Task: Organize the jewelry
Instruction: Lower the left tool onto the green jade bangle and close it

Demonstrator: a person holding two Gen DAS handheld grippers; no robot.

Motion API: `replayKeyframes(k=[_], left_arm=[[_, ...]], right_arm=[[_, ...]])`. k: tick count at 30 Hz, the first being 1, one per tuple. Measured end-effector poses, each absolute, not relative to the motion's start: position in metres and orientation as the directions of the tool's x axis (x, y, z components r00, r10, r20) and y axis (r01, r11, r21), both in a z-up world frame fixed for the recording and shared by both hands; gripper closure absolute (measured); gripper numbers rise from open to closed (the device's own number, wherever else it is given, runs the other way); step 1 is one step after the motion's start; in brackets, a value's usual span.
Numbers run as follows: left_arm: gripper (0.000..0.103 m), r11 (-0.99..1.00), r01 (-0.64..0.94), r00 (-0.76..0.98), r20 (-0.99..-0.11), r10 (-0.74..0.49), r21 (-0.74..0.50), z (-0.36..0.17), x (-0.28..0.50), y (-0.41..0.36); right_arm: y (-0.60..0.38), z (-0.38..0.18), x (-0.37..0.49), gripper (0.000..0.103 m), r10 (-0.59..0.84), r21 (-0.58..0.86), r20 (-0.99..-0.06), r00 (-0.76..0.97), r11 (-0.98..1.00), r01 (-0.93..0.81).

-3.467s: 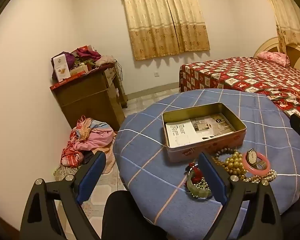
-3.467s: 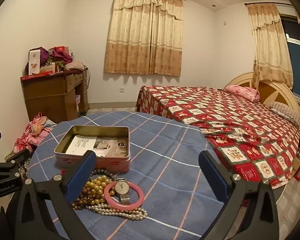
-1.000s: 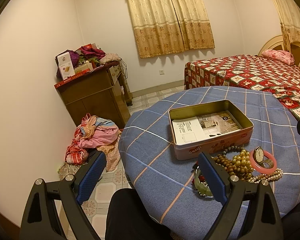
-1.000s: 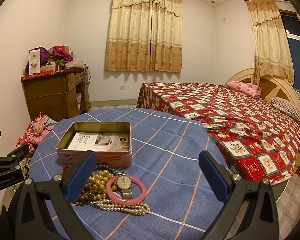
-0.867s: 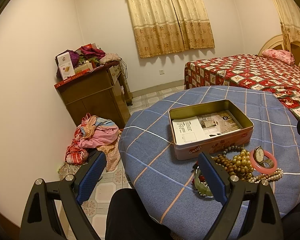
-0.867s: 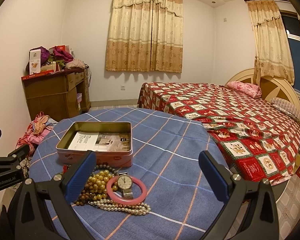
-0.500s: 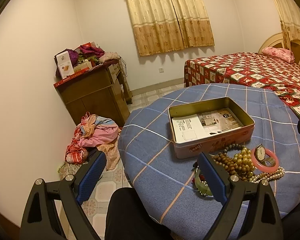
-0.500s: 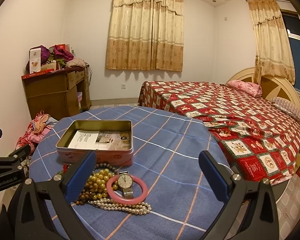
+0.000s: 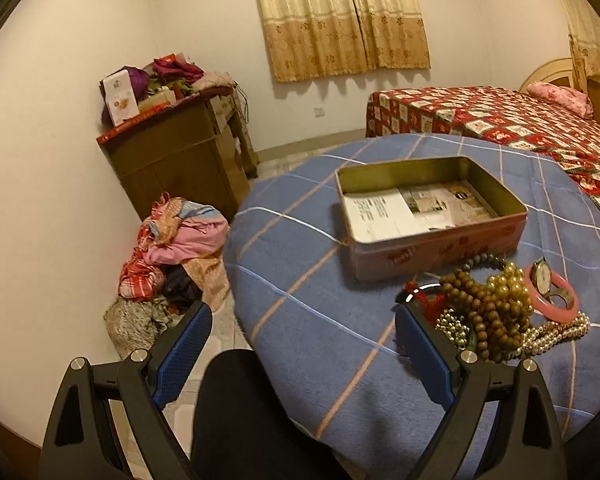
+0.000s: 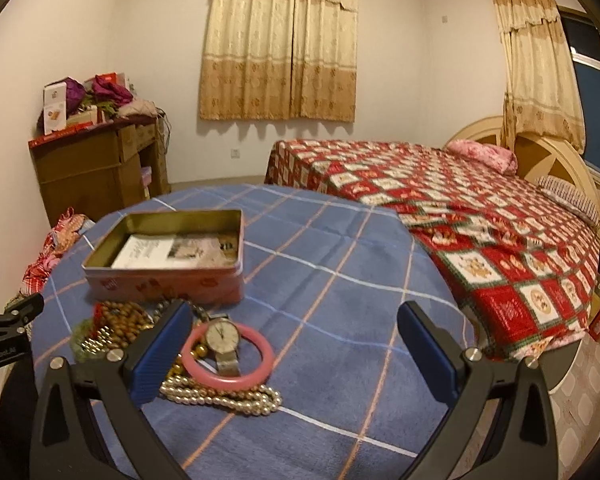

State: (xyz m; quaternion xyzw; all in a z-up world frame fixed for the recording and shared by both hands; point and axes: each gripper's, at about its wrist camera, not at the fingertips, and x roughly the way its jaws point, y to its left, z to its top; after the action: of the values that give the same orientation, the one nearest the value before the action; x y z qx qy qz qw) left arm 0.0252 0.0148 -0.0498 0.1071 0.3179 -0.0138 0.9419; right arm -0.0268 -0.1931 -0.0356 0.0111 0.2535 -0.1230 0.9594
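One tin (image 10: 168,264) holds only papers (image 9: 412,210). Just before it lie one watch (image 10: 222,336), one pink bangle (image 10: 256,372), several bead strands (image 9: 488,308). Left gripper (image 9: 302,332) and right gripper (image 10: 294,330) gape wide, empty.

Bedroom, warm artificial light. White walls (image 10: 400,60); beige patterned curtains (image 10: 280,48) on the far wall, a second curtain (image 10: 540,72) beside a dark window (image 10: 592,96) on the right. Bed (image 10: 440,200) with red checked cover and pink pillow (image 10: 484,158). Brown cabinet (image 9: 180,160) at the left wall, clutter on top; clothes heap (image 9: 172,248) on the tiled floor (image 9: 228,328).
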Motion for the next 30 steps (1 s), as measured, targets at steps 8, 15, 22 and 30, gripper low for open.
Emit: replayKeyframes(k=[8,15,22,30], left_arm=[[0.010,0.967,0.187,0.774,-0.632,-0.035,0.176,-0.067,0.026,-0.012],[0.026,0.964,0.233,0.743,-0.663,-0.091,0.128,-0.080,0.033,-0.017],[0.078,0.941,0.338,0.669,-0.709,-0.223,0.023,-0.091,0.038,-0.028],[0.096,0.941,0.338,0.690,-0.678,-0.253,-0.006,-0.073,0.036,-0.015]], right_arm=[[-0.198,-0.050,-0.021,0.000,-0.240,-0.050,-0.528,0.815,0.966,0.252],[-0.193,-0.054,-0.018,0.000,-0.234,-0.056,-0.535,0.812,0.969,0.242],[-0.192,-0.054,-0.017,0.000,-0.235,-0.052,-0.532,0.814,0.968,0.245],[-0.195,-0.056,-0.015,0.000,-0.236,-0.051,-0.537,0.810,0.967,0.248]])
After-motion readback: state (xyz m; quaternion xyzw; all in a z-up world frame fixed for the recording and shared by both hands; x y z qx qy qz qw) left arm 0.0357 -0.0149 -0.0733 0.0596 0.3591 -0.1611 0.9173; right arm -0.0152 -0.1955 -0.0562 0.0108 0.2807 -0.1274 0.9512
